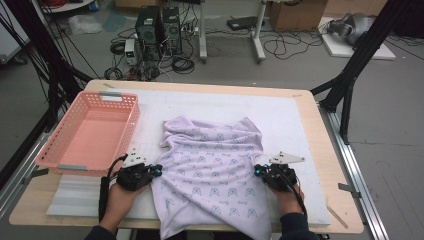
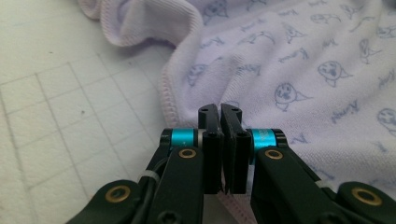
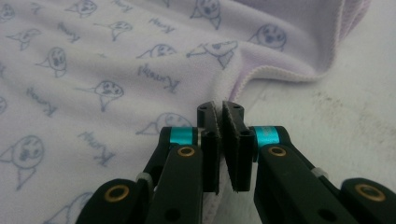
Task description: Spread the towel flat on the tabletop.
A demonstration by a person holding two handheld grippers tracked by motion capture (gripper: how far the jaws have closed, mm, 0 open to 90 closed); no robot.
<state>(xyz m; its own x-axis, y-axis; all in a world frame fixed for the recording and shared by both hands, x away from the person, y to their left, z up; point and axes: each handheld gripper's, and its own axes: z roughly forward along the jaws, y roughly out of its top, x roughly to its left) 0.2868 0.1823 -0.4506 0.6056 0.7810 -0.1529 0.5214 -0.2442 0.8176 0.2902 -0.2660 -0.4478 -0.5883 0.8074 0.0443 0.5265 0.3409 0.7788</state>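
Note:
A pale lilac cloth (image 1: 212, 165) printed with small blue cartoon faces lies rumpled on the white mat, and its near end hangs over the table's front edge. My left gripper (image 1: 159, 171) sits at the cloth's left edge, shut on the stitched hem. In the left gripper view the jaws (image 2: 219, 109) stand pressed together with the hem of the cloth (image 2: 303, 70) pinched between them. My right gripper (image 1: 256, 171) sits at the right edge. Its jaws (image 3: 218, 106) are shut on the hem of the cloth (image 3: 93, 56) there.
A pink slatted basket (image 1: 134, 117) stands at the left of the table, with nothing in it. A white gridded mat (image 1: 285, 117) covers most of the wooden tabletop. A white foam sheet (image 1: 75, 196) lies at the front left. Computers and cables sit on the floor behind.

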